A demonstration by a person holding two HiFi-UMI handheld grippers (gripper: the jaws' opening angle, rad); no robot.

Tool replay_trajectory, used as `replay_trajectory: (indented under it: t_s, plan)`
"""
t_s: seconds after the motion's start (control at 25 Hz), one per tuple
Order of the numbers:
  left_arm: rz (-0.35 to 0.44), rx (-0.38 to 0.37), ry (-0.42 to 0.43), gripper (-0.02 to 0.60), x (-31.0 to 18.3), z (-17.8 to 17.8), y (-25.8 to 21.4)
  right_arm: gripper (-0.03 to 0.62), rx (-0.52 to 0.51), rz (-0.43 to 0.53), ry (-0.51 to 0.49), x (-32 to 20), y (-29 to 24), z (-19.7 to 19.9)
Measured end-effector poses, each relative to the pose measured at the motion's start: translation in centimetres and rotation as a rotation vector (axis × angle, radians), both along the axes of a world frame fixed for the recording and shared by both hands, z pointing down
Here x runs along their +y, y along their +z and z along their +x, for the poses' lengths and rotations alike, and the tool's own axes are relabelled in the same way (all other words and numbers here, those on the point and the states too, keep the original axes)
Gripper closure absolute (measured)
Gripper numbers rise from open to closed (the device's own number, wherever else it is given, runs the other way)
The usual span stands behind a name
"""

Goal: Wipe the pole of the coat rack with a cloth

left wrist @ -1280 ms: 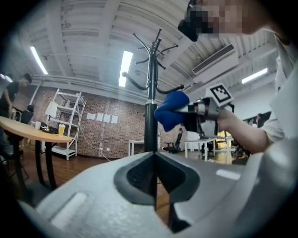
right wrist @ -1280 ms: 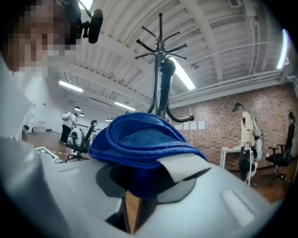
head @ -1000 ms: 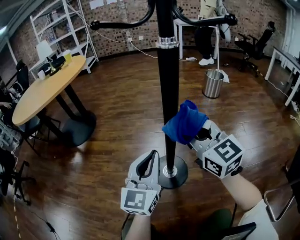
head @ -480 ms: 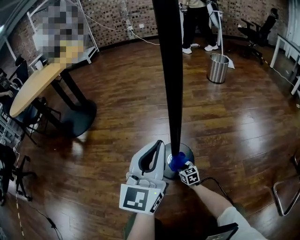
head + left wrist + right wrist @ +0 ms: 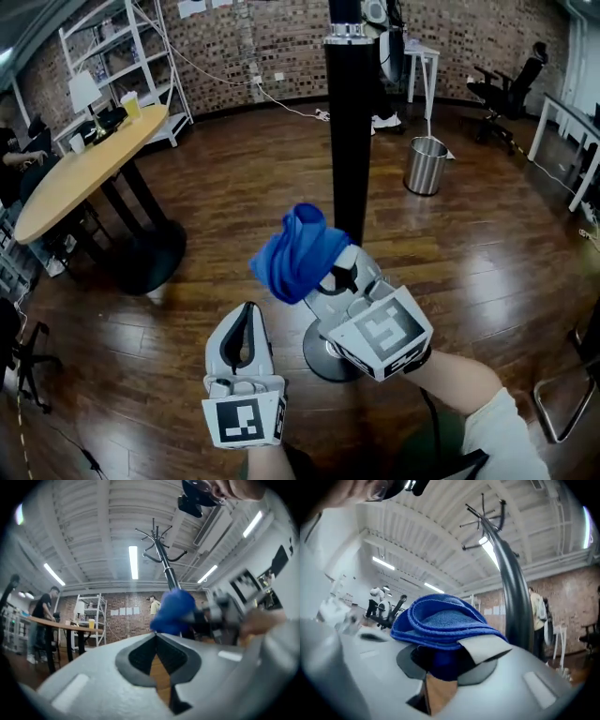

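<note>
The right tongs (image 5: 330,278) are clamped on the blue cloth (image 5: 295,251), seemingly soft and light, just beside the stiff coat rack pole (image 5: 350,141); the left tongs (image 5: 249,315) are closed on nothing. Bunched folds probably grip best

cloth (image 5: 298,251): blue, bunched, beside pole (image 5: 350,131) | pole: black, upright

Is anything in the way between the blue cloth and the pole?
Nothing visible. The cloth, clamped in the right tool, sits right beside the pole; the left tool hangs lower, off to the side.
</note>
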State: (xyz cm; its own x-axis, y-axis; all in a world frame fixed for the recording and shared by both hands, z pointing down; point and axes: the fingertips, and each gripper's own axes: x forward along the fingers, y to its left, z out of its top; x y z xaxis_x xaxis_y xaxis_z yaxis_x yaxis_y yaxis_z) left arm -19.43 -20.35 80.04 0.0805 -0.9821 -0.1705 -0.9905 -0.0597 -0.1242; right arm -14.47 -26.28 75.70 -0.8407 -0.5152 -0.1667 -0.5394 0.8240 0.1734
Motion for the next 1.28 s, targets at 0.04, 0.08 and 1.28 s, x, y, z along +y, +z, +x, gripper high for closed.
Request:
replay_trajectory:
  t_s: [0.04,0.08,1.28]
  plan:
    - [0.005,-0.012,-0.018,0.581,0.3,-0.2,-0.3,0.487,-0.029,0.039,0.027,-0.6,-4.6,-0.1]
    - [0.005,-0.008,-0.02,0.581,0.4,-0.1,-0.4,0.487,-0.055,0.064,0.053,-1.2,-8.5,0.0]
    - [-0.028,0.202,0.062,0.581,-0.1,-1.6,-1.8,0.487,-0.018,-0.242,0.143,-1.9,14.8,0.1]
